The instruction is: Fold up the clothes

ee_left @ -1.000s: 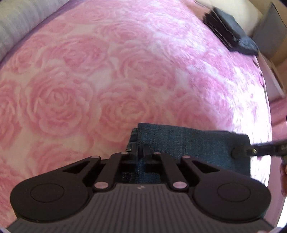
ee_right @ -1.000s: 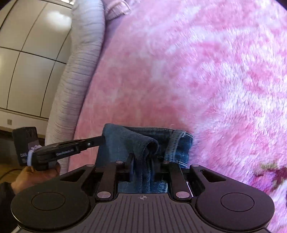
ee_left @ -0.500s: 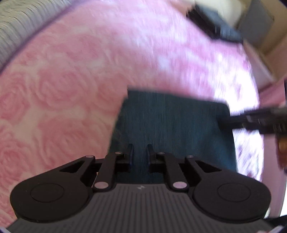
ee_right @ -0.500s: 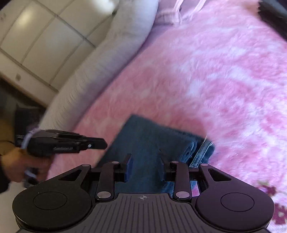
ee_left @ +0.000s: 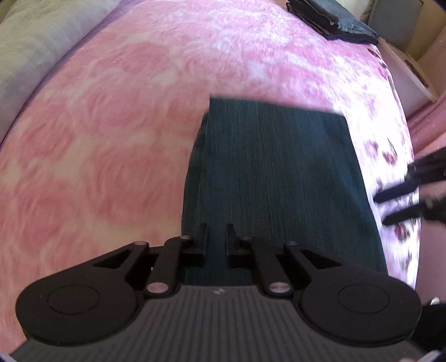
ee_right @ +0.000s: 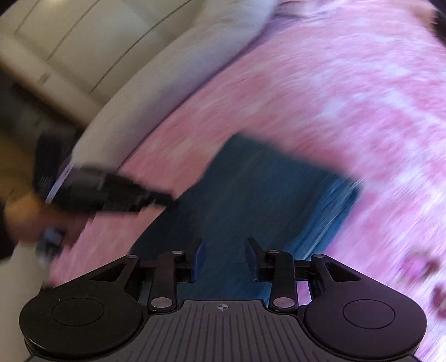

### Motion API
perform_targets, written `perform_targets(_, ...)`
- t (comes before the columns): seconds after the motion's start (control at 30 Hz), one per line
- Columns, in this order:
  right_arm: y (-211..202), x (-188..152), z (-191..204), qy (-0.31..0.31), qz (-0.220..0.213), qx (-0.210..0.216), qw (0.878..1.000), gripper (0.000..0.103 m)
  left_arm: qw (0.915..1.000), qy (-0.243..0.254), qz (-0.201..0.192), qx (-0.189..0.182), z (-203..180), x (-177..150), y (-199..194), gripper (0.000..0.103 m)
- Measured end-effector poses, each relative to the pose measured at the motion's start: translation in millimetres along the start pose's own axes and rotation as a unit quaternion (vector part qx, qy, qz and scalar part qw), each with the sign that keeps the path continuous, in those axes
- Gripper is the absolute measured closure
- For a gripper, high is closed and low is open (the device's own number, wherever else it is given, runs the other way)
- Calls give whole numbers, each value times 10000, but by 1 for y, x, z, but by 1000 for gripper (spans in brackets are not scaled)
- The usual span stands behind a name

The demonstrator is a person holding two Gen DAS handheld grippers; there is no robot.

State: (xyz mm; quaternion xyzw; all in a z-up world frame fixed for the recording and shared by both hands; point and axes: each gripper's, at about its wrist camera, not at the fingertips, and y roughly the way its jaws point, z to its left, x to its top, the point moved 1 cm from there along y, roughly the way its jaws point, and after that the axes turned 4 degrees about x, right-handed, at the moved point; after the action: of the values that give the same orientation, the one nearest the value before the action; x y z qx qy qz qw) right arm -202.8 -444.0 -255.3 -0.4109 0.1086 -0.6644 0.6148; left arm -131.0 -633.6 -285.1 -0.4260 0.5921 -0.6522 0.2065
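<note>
Finishing off one garment: the jeans (ee_left: pixel 278 178) lie as a flat folded rectangle on the pink rose bedspread (ee_left: pixel 111 139), close to the bed's near edge, with the layered fold ends showing lighter blue on the side toward the bed's right edge in the right wrist view. Fold on this piece looks done, judging by the neat outline; a dark folded stack (ee_left: pixel 331 19) sits at the bed's far right corner, so likely next is moving the jeans there or fetching another item — can't tell if more clothes wait. Left claw (ee_left: pixel 217 236) hangs over the near end of the jeans, jaws closing to a narrow gap, nothing pinched between them. Right claw (ee_right: pixel 224 250) is above the denim too, jaws opening, partway wide, empty; from the left wrist view its fingers (ee_left: pixel 395 192) sit off the jeans' side over the bedspread. Versus a second ago: both claws had denim bunched between the jaws then, holding the fold up; now the cloth is let go and laid flat, both claws pulled back and higher, more of the jeans in view, and the frames are motion-blurred.
</note>
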Motion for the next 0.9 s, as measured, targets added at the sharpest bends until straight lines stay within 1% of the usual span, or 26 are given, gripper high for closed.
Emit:
perform_targets(0.03,5,-13,12,-171,204,191,9995,67,10000,-60,44,14,1,-14,-4,96)
perform_targets(0.1,20,-41,31,-522,633,393,9959,67,9997,-171,157,45,3,-35,2,96)
perform_targets(0.17,40,-68,33,-669,1024,378,9918,67,9992,-280,277,76,5,-53,14,94)
perform_targets(0.23,54,-88,19,-458,1229,132,9913,67,9989,-356,298,79,7,-56,24,92)
perform_targets(0.3,50,-98,9,-199,1117,139,9934,67,9991,-294,274,102,7,-53,26,92)
perform_targets(0.4,40,-103,20,-446,1174,-196,9919,66,9995,155,134,226,1,-58,15,90)
perform_targets(0.43,36,-107,26,-506,1199,-390,9907,64,9990,302,82,331,-1,-64,7,89)
perform_targets(0.47,31,-113,29,-455,1160,-558,9906,59,9980,448,31,436,-2,-70,0,86)
perform_targets(0.5,25,-118,33,-377,1102,-714,9906,55,9960,645,-42,610,-6,-78,-9,81)
perform_targets(0.53,19,-124,38,-342,1011,-806,9910,52,9918,964,-138,822,-12,-89,-17,78)
perform_targets(0.57,13,-129,45,-320,911,-878,9914,45,9854,1352,-237,1008,-20,-101,-25,74)
perform_targets(0.6,10,-135,54,-382,821,-1010,9908,38,9756,1825,-340,1172,-29,-115,-29,67)
perform_targets(0.63,8,-141,64,-469,733,-1160,9894,36,9614,2375,-446,1314,-39,-129,-30,63)
perform_targets(0.67,9,-148,74,-632,715,-1339,9864,34,9439,2916,-550,1451,-50,-143,-32,58)
perform_targets(0.7,12,-155,84,-816,718,-1527,9823,34,9214,3492,-655,1576,-60,-158,-31,54)
perform_targets(0.73,15,-162,94,-1000,720,-1714,9775,34,8942,4078,-745,1691,-69,-173,-28,52)
perform_targets(0.77,20,-169,104,-1307,781,-1915,9696,34,8656,4598,-822,1804,-77,-185,-23,50)
perform_targets(0.8,26,-175,115,-1678,819,-2065,9605,34,8404,5000,-897,1887,-82,-194,-17,50)
perform_targets(0.83,32,-180,125,-2055,843,-2196,9500,34,8224,5260,-968,1942,-85,-199,-11,50)
perform_targets(0.87,40,-184,133,-2447,846,-2248,9394,34,8075,5455,-1035,1992,-87,-202,-4,50)
perform_targets(0.9,48,-188,141,-2840,842,-2273,9277,34,7971,5575,-1058,2064,-87,-202,3,50)
